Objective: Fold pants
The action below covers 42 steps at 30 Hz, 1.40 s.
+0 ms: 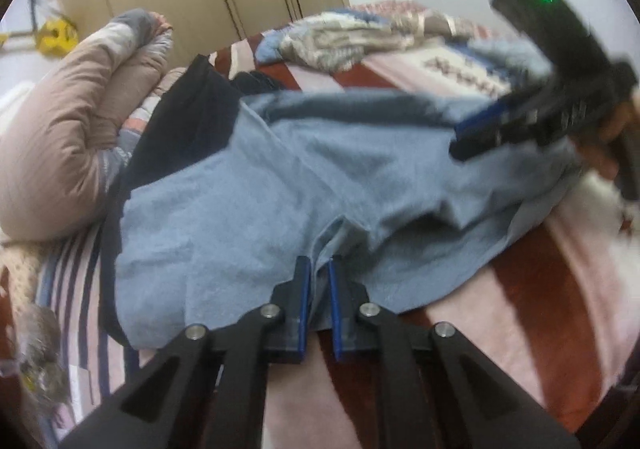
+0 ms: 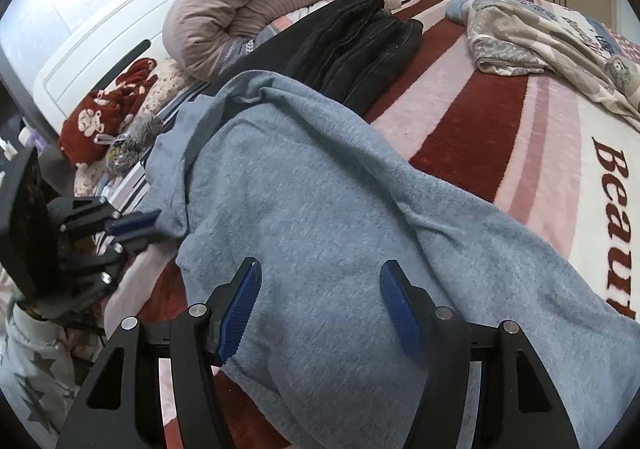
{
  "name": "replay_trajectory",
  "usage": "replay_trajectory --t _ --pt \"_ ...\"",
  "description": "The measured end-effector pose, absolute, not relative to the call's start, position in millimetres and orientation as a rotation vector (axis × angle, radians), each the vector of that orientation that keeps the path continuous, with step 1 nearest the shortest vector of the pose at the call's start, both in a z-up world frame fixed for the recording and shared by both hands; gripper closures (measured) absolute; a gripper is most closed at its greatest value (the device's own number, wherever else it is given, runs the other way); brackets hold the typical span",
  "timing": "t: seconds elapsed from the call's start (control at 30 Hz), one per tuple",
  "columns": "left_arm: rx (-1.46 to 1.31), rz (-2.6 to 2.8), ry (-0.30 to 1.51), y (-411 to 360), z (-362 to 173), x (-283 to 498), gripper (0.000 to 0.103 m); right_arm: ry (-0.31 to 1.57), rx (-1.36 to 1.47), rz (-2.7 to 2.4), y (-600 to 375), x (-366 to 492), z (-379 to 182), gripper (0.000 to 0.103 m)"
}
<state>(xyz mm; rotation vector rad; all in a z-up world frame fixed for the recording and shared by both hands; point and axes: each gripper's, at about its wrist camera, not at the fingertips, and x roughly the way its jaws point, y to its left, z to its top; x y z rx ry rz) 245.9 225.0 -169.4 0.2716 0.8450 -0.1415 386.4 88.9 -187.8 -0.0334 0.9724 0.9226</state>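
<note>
Pants [image 2: 320, 189] edge pinched by left gripper [image 1: 318, 269].

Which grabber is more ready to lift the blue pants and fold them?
The left gripper: it is already pinched shut on the edge of the blue pants. The right gripper is open, only hovering over the cloth.

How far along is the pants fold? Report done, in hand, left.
Done: a dark folded stack lies beyond. In hand: the left gripper is shut on the grey-blue pants at their near edge; the right gripper straddles them, open. Left: the pants lie rumpled on the striped blanket, with no neat fold visible.
</note>
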Motion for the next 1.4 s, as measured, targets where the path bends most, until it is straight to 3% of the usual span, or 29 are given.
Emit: replay_trajectory --t 0.27,0.3,0.33,0.4,0.6,0.67,0.73,0.87,0.93,1.1,1.4 --pt "0.119 -0.148 0.874 256.0 -140.2 256.6 0.097 0.959 -0.042 0.965 94.2 381.2 -180.3 0.046" --pt "0.137 -0.181 0.873 249.6 -141.0 252.0 0.087 0.958 -0.043 0.971 94.8 379.3 -179.8 0.046" --pt "0.198 -0.2 0.868 239.0 -144.2 245.7 0.052 0.957 -0.046 0.975 94.9 377.9 -180.0 0.046" --pt "0.38 -0.159 0.819 213.9 -155.9 233.4 0.015 0.96 -0.05 0.977 96.1 376.3 -180.8 0.046" --pt "0.565 -0.127 0.763 174.4 -186.9 221.7 0.015 0.975 -0.008 0.964 90.8 380.1 -185.3 0.046" --pt "0.653 -0.056 0.735 166.5 -198.1 221.6 0.022 0.969 -0.004 0.962 87.2 381.2 -185.1 0.046" --pt "0.699 0.004 0.724 164.7 -206.4 224.6 0.044 0.965 0.002 0.961 84.1 382.7 -184.8 0.046" --pt "0.726 0.036 0.72 160.5 -217.7 234.0 0.057 0.96 0.023 0.964 78.3 387.8 -187.2 0.046" --pt "0.725 0.023 0.713 156.1 -219.3 233.6 0.072 0.966 0.033 0.966 75.9 390.6 -190.4 0.046" --pt "0.668 0.078 0.687 167.3 -210.7 236.0 0.094 0.97 0.052 0.962 69.7 396.7 -196.5 0.046" --pt "0.49 0.105 0.683 210.2 -172.5 247.2 0.098 0.97 0.048 0.98 74.1 395.4 -198.9 0.046"
